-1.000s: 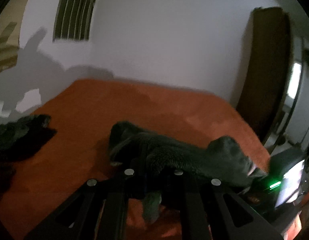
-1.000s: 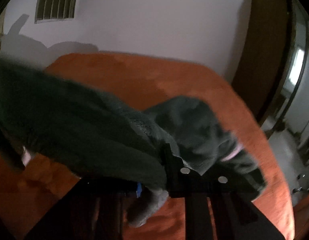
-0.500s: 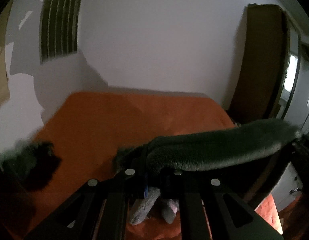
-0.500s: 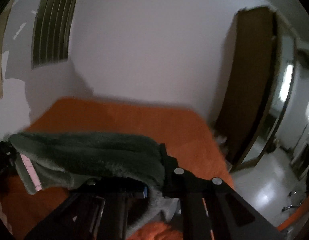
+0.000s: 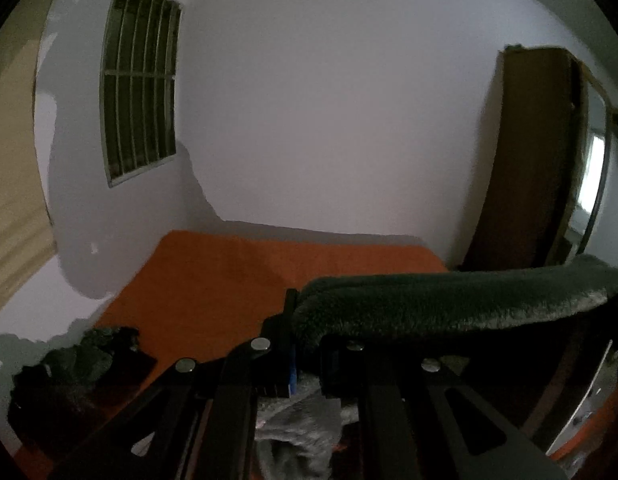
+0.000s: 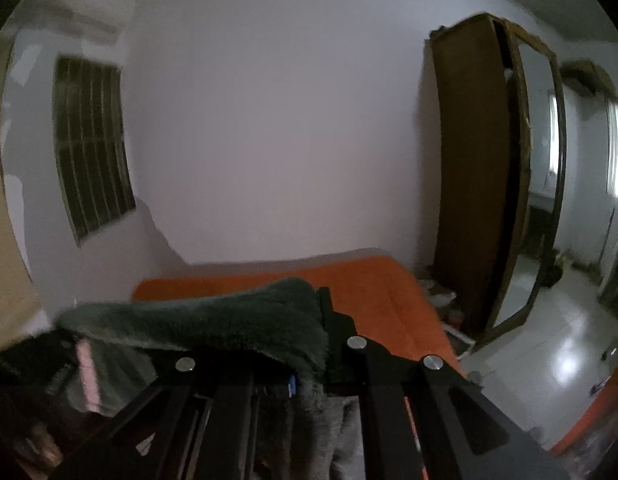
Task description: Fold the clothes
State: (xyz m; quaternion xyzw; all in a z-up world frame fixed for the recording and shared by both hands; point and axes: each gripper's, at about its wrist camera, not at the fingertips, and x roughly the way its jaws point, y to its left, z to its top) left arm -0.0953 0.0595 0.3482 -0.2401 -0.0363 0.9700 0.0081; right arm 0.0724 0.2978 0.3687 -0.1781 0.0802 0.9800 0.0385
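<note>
Presently the left gripper (image 5: 305, 344) and right gripper (image 6: 309, 348) are each clamped on the dark green fleece garment (image 5: 449, 300), its upper edge stretched between them above the orange bed (image 5: 237, 280), cloth hanging beneath the fingers; right jaws just finished closing.

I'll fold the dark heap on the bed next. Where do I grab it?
Probably a raised ridge on top of the dark heap, coming from above: it lies crumpled on the orange bed, and no hem or corner shows.
</note>
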